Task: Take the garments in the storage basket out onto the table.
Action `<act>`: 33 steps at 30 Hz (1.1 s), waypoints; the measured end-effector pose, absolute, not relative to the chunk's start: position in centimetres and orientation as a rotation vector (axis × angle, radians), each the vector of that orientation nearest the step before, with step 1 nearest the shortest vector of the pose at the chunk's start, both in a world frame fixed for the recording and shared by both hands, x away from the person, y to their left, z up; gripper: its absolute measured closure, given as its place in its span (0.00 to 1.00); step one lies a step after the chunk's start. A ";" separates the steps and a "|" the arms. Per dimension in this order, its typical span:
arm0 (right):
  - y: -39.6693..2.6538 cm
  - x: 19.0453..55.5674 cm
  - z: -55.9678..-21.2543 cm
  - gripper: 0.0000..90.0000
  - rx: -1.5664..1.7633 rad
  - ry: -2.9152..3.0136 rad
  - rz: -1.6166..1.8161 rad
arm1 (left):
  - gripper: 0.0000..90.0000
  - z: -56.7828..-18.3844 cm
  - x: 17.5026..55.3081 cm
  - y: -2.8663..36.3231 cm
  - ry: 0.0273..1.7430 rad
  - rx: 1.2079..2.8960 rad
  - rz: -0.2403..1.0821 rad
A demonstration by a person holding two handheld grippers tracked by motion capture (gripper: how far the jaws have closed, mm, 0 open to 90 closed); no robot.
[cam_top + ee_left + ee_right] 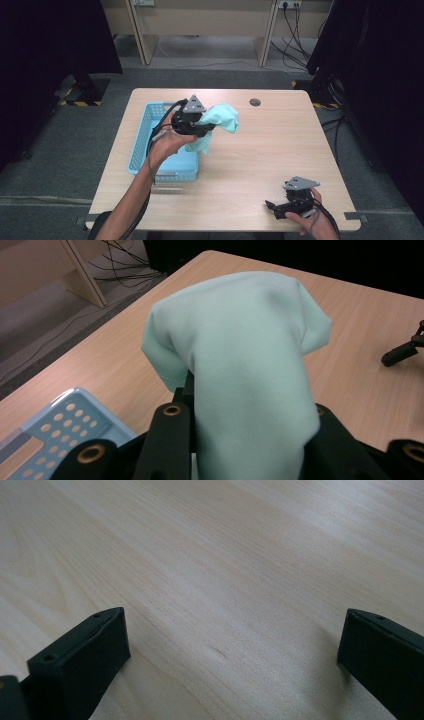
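Right tongs (pixel 274 208) agape near table (pixel 260 150) edge; left tongs (pixel 207 127) pinch mint cloth (pixel 220 119) beside blue basket (pixel 141 135).

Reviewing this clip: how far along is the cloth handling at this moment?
Done: the left gripper is shut on the mint cloth and holds it up beside the blue basket. In hand: carrying it. Left: putting it down; the right gripper rests open near the table edge.

Light wooden table (pixel 260 150), grey carpet floor (pixel 60 145), beige desk (pixel 200 20) behind, floor cables (pixel 295 45)
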State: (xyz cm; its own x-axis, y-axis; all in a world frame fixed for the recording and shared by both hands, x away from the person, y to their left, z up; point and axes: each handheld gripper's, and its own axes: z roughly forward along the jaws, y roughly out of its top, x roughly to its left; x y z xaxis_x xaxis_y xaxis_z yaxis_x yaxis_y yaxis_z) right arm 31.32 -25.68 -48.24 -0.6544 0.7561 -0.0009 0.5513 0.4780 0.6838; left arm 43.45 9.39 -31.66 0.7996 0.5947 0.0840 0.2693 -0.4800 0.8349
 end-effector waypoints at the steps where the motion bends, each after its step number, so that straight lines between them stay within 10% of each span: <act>1: -25.7 31.3 -48.2 0.00 1.106 2.426 0.958 | 0.78 -31.6 43.4 9.2 0.635 2.087 0.458; 33: -25.7 31.3 -48.2 0.00 1.106 2.427 0.958 | 0.77 -34.9 45.1 2.7 0.621 2.163 0.340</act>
State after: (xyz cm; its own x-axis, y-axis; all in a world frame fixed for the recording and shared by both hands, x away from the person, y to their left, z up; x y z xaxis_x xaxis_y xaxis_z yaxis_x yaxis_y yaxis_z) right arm 31.32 -25.68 -48.24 -0.6554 0.7553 -0.0017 0.5504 0.4791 0.6837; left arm 45.14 2.67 -34.92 0.8405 0.5412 0.0265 0.3134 -0.5255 0.7910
